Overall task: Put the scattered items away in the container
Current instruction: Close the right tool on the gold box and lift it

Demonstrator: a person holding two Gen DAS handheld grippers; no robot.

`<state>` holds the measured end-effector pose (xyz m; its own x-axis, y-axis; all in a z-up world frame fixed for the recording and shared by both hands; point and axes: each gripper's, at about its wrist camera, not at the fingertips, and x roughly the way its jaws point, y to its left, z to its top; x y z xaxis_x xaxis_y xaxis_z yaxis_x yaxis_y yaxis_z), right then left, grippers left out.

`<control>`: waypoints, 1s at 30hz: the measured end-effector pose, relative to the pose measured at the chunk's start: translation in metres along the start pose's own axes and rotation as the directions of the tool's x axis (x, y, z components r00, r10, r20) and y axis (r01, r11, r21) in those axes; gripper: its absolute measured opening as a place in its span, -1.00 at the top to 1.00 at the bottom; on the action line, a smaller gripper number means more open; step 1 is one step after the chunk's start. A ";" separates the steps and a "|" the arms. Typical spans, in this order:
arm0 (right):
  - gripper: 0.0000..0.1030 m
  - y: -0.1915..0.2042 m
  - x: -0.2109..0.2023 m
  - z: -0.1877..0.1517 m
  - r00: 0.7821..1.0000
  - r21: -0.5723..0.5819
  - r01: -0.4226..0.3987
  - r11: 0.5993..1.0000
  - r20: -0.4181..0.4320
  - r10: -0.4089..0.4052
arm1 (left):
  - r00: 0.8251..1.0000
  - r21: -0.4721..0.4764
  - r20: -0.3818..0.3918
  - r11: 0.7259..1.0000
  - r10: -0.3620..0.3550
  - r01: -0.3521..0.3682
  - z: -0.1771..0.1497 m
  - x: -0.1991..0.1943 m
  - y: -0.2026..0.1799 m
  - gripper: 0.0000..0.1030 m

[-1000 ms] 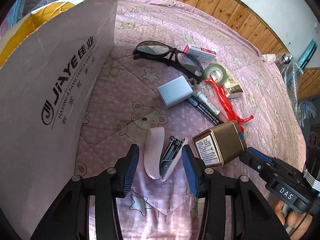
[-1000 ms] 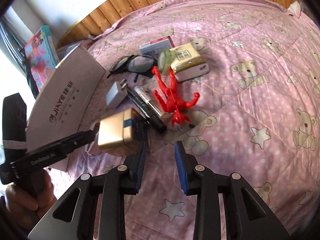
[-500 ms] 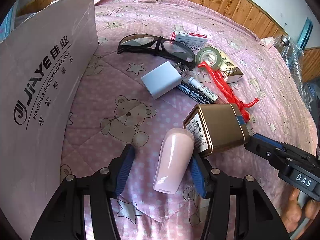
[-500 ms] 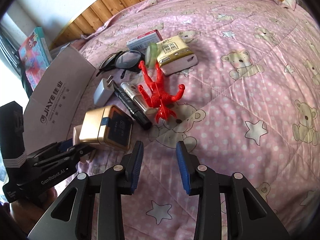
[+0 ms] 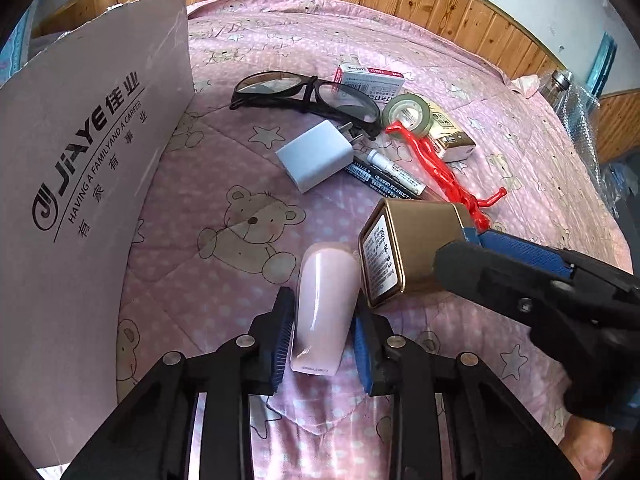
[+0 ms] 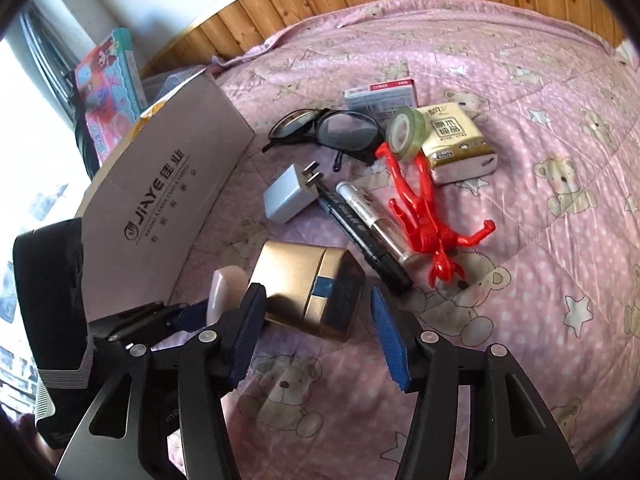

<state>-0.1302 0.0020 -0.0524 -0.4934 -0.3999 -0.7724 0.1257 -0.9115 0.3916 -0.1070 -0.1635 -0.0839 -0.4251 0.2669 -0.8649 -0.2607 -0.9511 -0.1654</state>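
On the bed (image 5: pixel 240 152), near the cardboard box (image 5: pixel 80 184), I'm pinching the pink stapler (image 5: pixel 324 312) w/ L gripper (image 5: pixel 322 344). R gripper (image 6: pixel 316 324) is spread wide, straddling the gold tin (image 6: pixel 304 292), left pad touching it. Other items are lying mid-bed beyond.
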 end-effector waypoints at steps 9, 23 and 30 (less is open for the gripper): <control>-0.14 0.012 -0.009 0.011 0.999 -0.016 0.043 0.999 0.011 -0.043 | 0.997 0.012 -0.022 0.998 0.069 -0.069 -0.003 -0.002 0.001 0.43; -0.12 0.013 0.024 0.012 0.975 -0.084 0.204 0.975 -0.071 -0.210 | 0.998 -0.037 -0.027 0.998 0.058 -0.059 0.002 0.000 0.011 0.37; -0.04 0.011 0.005 0.002 0.977 -0.053 0.210 0.976 -0.023 -0.212 | 1.000 -0.030 -0.012 1.000 0.002 -0.003 0.001 -0.001 0.011 0.44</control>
<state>-0.1328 -0.0098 -0.0508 -0.4885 -0.2000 -0.8494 0.0644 -0.9790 0.1934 -0.1105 -0.1737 -0.0845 -0.4157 0.2630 -0.8707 -0.2331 -0.9561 -0.1775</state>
